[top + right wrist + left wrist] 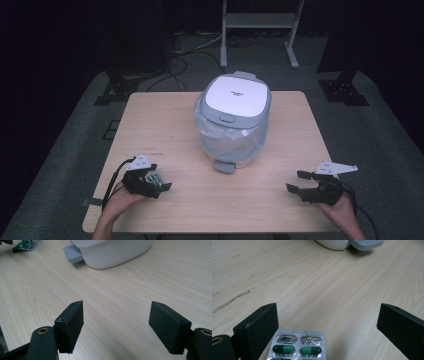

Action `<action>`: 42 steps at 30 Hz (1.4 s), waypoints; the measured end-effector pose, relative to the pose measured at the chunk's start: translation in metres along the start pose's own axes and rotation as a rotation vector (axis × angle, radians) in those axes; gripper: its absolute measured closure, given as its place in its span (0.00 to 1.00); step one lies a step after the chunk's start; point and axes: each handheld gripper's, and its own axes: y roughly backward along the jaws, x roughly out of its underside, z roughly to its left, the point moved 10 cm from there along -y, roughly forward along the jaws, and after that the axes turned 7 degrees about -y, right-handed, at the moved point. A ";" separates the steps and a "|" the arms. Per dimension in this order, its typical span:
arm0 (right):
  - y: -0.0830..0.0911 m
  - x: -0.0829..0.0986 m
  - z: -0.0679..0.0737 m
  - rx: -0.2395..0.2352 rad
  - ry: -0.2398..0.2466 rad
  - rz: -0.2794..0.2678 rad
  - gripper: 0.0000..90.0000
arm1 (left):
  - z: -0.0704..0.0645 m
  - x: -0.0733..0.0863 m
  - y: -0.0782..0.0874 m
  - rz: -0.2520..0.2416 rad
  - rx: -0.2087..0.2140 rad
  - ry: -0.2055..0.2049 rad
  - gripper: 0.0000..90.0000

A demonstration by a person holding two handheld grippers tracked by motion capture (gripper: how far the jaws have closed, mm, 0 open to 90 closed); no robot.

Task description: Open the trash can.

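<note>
**Blister pack lies between parted left jaws, bin stands mid-desk**

The wooden desk (280, 200) takes up most of the floor space, pale and bare along its near edge. On it, toward the far middle, stands a white pedal bin (233, 120) with a grey-rimmed lid shut on top, a clear plastic liner bunched out below the lid, and a grey foot pedal sticking out toward the near side.

At the near right, a hand holds the right gripper (305, 182) low over the desk, well apart from the bin. Its jaws stand released and wide, with only bare wood between them.

At the near left, the other hand holds the left gripper (159, 181), also well apart from the bin. Its jaws are spread wide too, clamping nothing. The blister pack (298, 346) of green capsules lies flat on the desk between them, just beside the left-hand jaw in the left gripper view; its two far pockets are crushed and empty.
</note>
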 end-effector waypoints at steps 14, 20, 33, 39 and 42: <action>0.004 -0.038 0.013 -0.018 0.066 0.022 0.30 | -0.005 0.001 -0.003 0.018 0.012 -0.003 0.03; 0.006 -0.057 0.023 -0.023 0.096 0.032 0.30 | -0.004 0.004 -0.002 0.022 0.022 0.003 0.03; 0.013 -0.093 0.040 -0.037 0.154 0.030 0.30 | -0.004 0.006 -0.001 0.017 0.023 0.011 0.03; 0.021 -0.110 0.048 -0.046 0.171 0.027 0.32 | -0.004 0.007 -0.001 0.020 0.022 0.011 0.03; 0.025 -0.121 0.054 -0.052 0.188 0.029 0.32 | -0.006 0.005 0.000 0.011 0.037 0.010 0.03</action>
